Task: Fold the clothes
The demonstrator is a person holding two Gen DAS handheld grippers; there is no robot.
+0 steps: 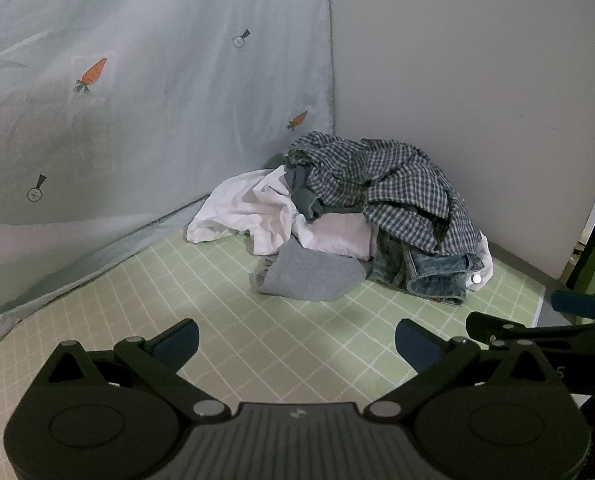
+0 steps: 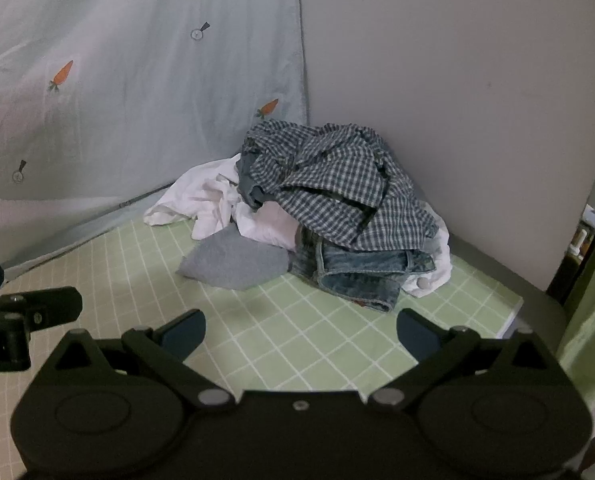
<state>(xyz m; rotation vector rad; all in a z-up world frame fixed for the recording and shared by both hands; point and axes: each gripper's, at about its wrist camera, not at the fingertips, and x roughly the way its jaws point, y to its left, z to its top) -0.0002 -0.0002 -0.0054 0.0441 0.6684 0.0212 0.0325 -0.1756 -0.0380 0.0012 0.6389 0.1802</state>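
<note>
Pile: unfolded clothes heaped in the far corner of the green grid mat [image 1: 257,360], against the wall [image 1: 477,100] and beside the carrot-print curtain [image 1: 137,100].
Top layer: checked shirt [image 1: 393,184], draped loosely; light and limp by the look of it, likely easiest to lift by a free hem or the collar.
Below: white garment [image 1: 249,208], thin, crumpled, probably tangles readily.
Front: grey knit piece [image 1: 309,276], lying flat on the mat, soft, edge exposed for a pinch.
Right base: jeans [image 1: 429,272], judged heaviest and stiffest; waistband the firm hold.
Left gripper [image 1: 297,344]: jaws spread wide, empty, well short of the pile.
Right gripper [image 2: 301,334]: jaws likewise apart, nothing held.
</note>
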